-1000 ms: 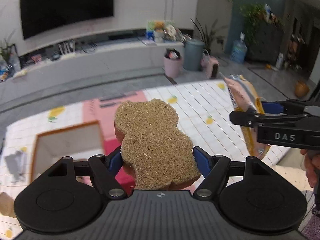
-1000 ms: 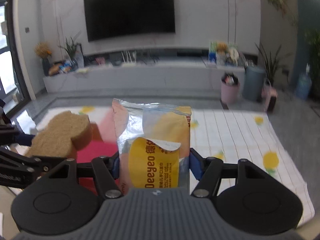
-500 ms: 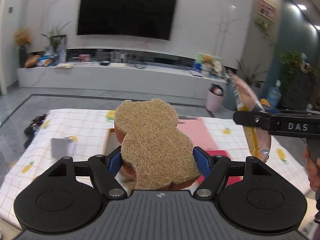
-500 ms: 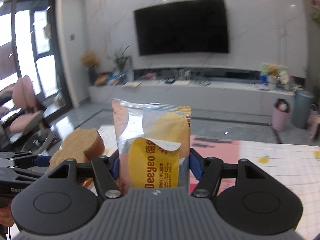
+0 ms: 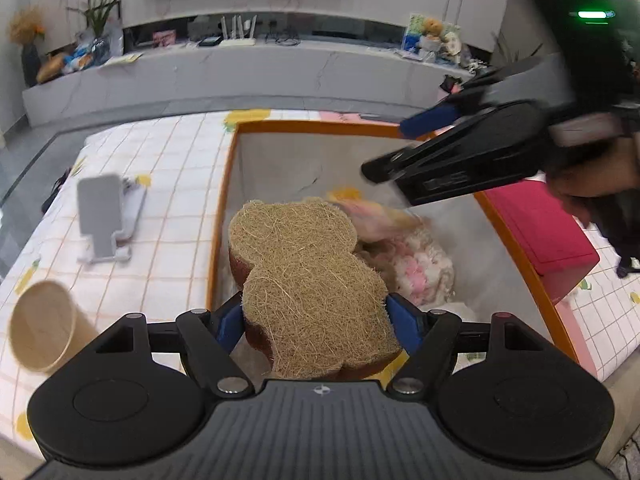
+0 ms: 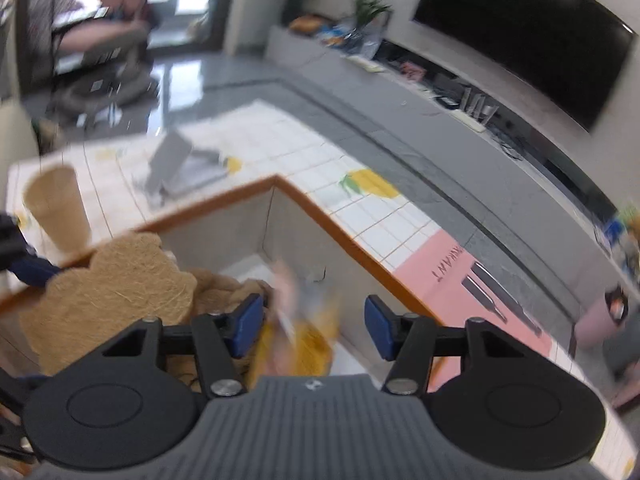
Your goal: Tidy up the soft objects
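Firmly, the sponge (image 5: 308, 280) is pinched by the left gripper (image 5: 316, 320) above the box (image 5: 304, 128). The right gripper (image 6: 314, 320) is spread, its jaws just narrowed around a blurred packet (image 6: 300, 340) untouched by the pads; a plush (image 5: 416, 264) lies inside.

Paper cup (image 5: 42, 326) and grey phone stand (image 5: 106, 216) on checked tablecloth (image 5: 168, 184), well apart; black TV (image 6: 532, 36) on wall; pink chair (image 6: 120, 12) behind.

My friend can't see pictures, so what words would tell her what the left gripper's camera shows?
The left gripper holds a bear-shaped scrubby sponge over an orange-rimmed fabric bin with a fluffy pink and white thing inside. The right gripper reaches over the bin, and a paper cup lies left.
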Action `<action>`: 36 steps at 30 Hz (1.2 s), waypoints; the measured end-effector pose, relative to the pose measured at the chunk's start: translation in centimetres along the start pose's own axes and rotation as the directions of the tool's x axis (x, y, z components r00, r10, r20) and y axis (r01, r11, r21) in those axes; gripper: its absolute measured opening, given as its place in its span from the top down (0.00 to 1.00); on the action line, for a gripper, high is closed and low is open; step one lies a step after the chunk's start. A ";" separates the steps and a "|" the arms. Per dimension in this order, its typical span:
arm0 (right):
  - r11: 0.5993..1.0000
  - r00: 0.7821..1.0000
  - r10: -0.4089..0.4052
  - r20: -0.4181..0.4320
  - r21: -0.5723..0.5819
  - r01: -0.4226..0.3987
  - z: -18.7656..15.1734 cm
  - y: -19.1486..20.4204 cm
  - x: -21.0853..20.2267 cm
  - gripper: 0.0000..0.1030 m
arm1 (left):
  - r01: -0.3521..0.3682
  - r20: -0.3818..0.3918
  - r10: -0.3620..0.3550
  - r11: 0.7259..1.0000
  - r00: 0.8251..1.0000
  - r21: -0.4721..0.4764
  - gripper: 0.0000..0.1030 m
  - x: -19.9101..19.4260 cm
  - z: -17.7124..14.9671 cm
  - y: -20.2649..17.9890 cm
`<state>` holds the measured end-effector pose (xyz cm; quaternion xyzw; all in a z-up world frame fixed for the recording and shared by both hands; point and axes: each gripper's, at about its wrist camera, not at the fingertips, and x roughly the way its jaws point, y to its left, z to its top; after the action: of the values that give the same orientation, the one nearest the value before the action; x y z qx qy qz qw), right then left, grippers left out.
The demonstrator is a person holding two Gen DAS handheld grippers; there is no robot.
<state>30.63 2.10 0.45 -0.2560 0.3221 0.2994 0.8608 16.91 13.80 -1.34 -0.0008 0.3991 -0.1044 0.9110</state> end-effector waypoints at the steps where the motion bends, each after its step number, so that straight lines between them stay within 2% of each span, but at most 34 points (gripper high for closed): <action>1: 1.000 0.999 -0.011 -0.044 0.003 0.011 0.2 -0.5 1.3 0.61 | -0.004 -0.003 0.004 1.000 1.000 0.005 0.18 0.1 -0.2 -0.1; 3: 1.000 0.992 0.020 -0.125 0.023 -0.018 0.1 -0.7 2.9 0.72 | 0.003 -0.003 -0.003 1.000 1.000 0.004 0.18 -0.3 -0.5 -0.2; 9: 0.998 0.990 0.062 -0.127 0.040 -0.057 -0.6 -0.6 3.5 0.72 | 0.016 -0.012 -0.016 1.000 1.000 -0.011 0.18 -0.2 -0.4 0.1; 12: 0.985 0.987 0.131 -0.096 0.126 -0.119 -0.7 -0.6 3.3 0.71 | 0.020 -0.019 -0.020 1.000 1.000 -0.021 0.18 -0.1 -0.3 0.5; 14: 0.961 0.975 0.215 -0.050 0.188 -0.202 -0.6 -0.7 3.2 0.71 | 0.019 -0.022 -0.019 1.000 1.000 -0.024 0.18 0.1 -0.2 0.8; 18: 0.910 0.947 0.321 0.017 0.273 -0.313 -0.2 -0.2 3.7 0.72 | 0.004 -0.025 -0.005 0.999 1.000 -0.032 0.17 0.1 -0.4 0.7; 21: 0.911 0.948 0.315 0.035 0.268 -0.312 -0.1 0.5 4.3 0.72 | 0.008 -0.035 -0.009 0.999 0.999 -0.034 0.17 0.1 -0.5 0.6; 23: 0.910 0.947 0.321 -0.014 0.281 -0.304 -0.5 0.5 5.3 0.71 | 0.010 -0.038 -0.010 1.000 0.999 -0.022 0.17 0.1 -0.6 0.5; 26: 0.882 0.942 0.330 -0.053 0.373 -0.288 -1.2 -0.7 5.9 0.72 | 0.019 -0.048 -0.021 0.999 0.999 -0.031 0.17 0.2 -0.7 0.4; 27: 0.889 0.945 0.319 -0.072 0.369 -0.272 -1.2 -0.8 6.0 0.72 | 0.019 -0.053 -0.020 0.999 0.998 -0.027 0.17 0.2 -0.8 0.3; 30: 0.945 0.956 0.247 -0.157 0.259 -0.202 -1.2 0.3 5.8 0.71 | 0.032 -0.076 -0.032 0.999 0.997 -0.005 0.17 0.2 -0.8 0.1; 35: 0.962 0.965 0.186 -0.183 0.234 -0.141 -1.6 0.8 5.6 0.70 | 0.056 -0.122 -0.050 0.997 0.991 0.047 0.17 0.4 -1.3 -0.5; 36: 0.974 0.971 0.154 -0.184 0.195 -0.118 -1.6 1.4 5.4 0.63 | 0.054 -0.126 -0.046 0.997 0.991 0.062 0.17 0.5 -1.5 -0.6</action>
<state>32.38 4.00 -4.77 -0.1819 0.4492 0.3002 0.8216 16.03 13.23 -2.68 0.0253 0.4513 -0.1399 0.8810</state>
